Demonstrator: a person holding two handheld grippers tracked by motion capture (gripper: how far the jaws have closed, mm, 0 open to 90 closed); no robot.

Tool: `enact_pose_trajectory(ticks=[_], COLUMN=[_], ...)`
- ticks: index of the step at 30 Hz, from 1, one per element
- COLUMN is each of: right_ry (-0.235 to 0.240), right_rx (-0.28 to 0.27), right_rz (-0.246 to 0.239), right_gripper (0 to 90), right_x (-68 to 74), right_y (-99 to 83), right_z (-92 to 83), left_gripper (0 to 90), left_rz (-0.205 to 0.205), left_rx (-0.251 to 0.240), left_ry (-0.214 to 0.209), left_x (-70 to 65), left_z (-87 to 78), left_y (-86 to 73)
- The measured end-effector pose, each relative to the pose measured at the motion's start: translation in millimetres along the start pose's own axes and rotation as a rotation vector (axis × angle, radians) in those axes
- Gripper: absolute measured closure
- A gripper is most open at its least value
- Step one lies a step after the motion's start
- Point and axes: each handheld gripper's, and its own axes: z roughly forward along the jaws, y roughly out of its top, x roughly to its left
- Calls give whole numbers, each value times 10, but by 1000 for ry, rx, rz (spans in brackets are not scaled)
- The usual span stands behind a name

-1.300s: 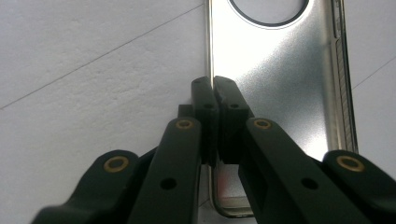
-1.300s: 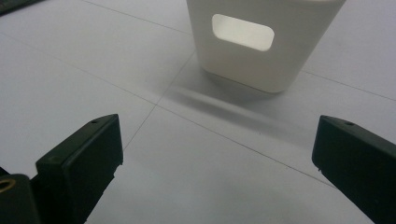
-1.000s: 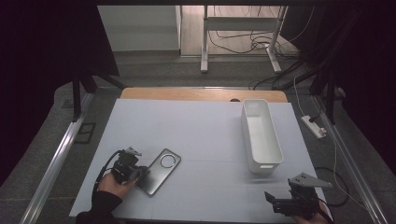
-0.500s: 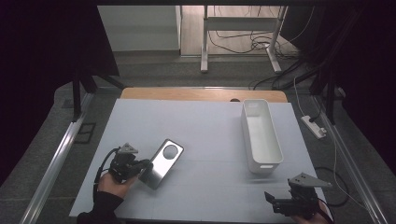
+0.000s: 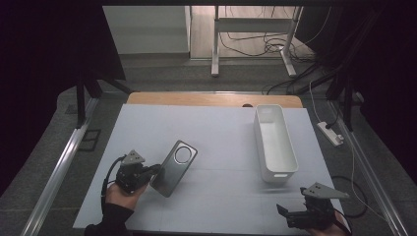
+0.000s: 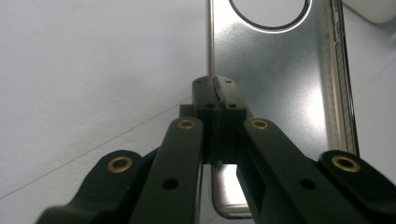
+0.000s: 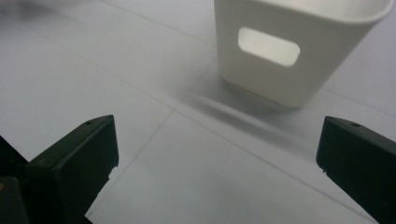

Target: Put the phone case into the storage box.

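Observation:
A grey phone case (image 5: 174, 167) with a round camera hole is tilted up off the white table at the front left. My left gripper (image 5: 153, 172) is shut on its near long edge; in the left gripper view the pads (image 6: 205, 95) pinch the thin rim of the case (image 6: 280, 74). My right gripper (image 5: 290, 215) rests at the table's front right, open with nothing between its fingers (image 7: 74, 163). It faces the near end of the white bin (image 7: 289, 46).
A long white bin (image 5: 275, 142) with a handle slot stands on the right half of the table (image 5: 216, 132). A power strip (image 5: 331, 133) and cables lie off the right side. Metal rails run along both table sides.
The left gripper has lifted and tilted the phone case up, moving it slightly right. The right gripper has stayed still.

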Motion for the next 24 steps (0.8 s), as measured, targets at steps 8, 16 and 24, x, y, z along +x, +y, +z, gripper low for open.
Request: enact_pose_trajectory(ticks=[8,16,24], right_ry=[63,108,183], right_rx=[-40,-39,-55], right_rz=[-16,-61,-82], right_gripper=[0,0,0], right_x=[20,67,156], right_y=[113,240,450], right_z=[15,75,163], left_gripper=[889,889,889], left_rz=[11,23,29], left_rx=[-11,-19,-25], left_ry=[-8,-27,-44], left_x=[-91,-190,-239], left_z=[4,19,32], left_y=[11,33,69])
